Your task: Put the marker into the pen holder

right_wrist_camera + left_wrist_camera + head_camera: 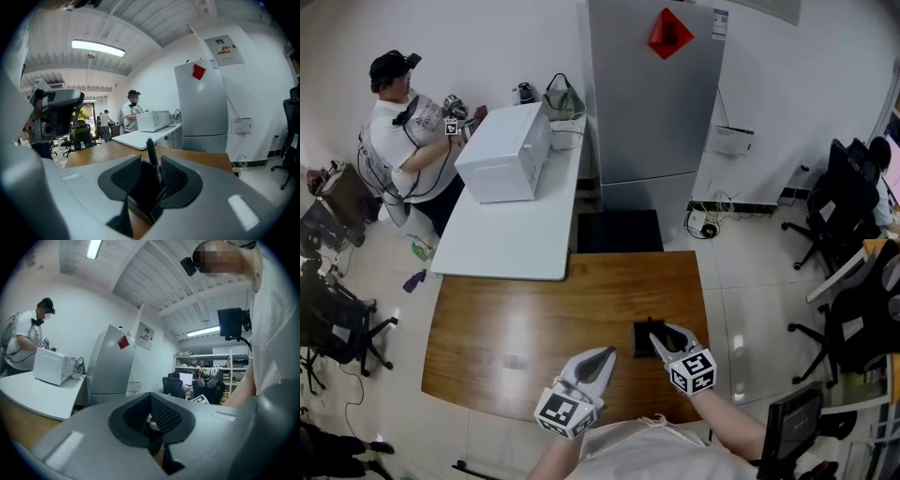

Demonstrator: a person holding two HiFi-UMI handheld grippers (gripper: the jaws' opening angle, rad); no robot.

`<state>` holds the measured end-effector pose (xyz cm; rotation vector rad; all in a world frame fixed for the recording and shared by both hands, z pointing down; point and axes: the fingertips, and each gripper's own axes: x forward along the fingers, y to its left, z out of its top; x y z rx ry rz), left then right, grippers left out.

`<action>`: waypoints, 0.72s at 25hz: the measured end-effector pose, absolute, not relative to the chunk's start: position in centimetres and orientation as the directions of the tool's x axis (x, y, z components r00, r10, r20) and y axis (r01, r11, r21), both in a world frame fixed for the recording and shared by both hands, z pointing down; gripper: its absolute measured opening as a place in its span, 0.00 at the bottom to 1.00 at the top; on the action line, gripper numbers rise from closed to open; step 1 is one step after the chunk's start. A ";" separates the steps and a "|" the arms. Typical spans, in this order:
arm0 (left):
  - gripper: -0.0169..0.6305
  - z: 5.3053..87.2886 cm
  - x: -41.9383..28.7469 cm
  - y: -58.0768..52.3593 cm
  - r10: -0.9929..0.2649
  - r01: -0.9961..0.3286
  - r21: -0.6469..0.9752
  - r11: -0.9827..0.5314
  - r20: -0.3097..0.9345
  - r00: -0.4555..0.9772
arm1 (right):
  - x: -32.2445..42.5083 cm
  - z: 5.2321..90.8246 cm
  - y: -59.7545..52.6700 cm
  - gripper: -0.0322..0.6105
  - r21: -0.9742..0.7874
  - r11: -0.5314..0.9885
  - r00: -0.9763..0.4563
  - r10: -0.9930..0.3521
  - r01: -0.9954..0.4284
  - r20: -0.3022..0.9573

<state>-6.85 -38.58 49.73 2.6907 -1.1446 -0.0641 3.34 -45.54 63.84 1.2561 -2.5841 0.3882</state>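
A black marker (151, 151) stands tilted in the black pen holder (140, 199), its top sticking up between the jaws of my right gripper (151, 171). Those jaws are open: the left pad is clear of the marker, the right pad is close beside it. In the head view the right gripper (659, 339) hovers over the pen holder (641, 336) near the right end of the brown wooden table (534, 319). My left gripper (602, 359) hangs over the table's front edge, left of the holder, its jaws together and empty. The left gripper (150, 416) points out toward the room.
A white table (511, 234) butts against the wooden table's far side and carries a white microwave (508, 150). A person (403, 141) stands at its far left. A grey fridge (652, 94) stands behind. Office chairs (844, 206) line the right side.
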 end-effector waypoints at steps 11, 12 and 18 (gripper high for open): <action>0.05 50.2 -5.3 -38.5 -0.688 -0.681 0.217 -0.699 0.054 0.723 | 5.8 60.0 -45.1 0.19 -0.125 0.532 -0.545 -0.794 -0.837 0.269; 0.05 50.2 -5.1 -38.5 -0.685 -0.678 0.217 -0.702 0.052 0.726 | 5.9 58.7 -44.9 0.10 -0.117 0.529 -0.540 -0.805 -0.841 0.244; 0.05 49.5 -4.3 -38.0 -0.677 -0.667 0.215 -0.713 0.038 0.735 | 4.4 51.4 -41.1 0.05 -0.056 0.577 -0.580 -0.808 -0.815 0.102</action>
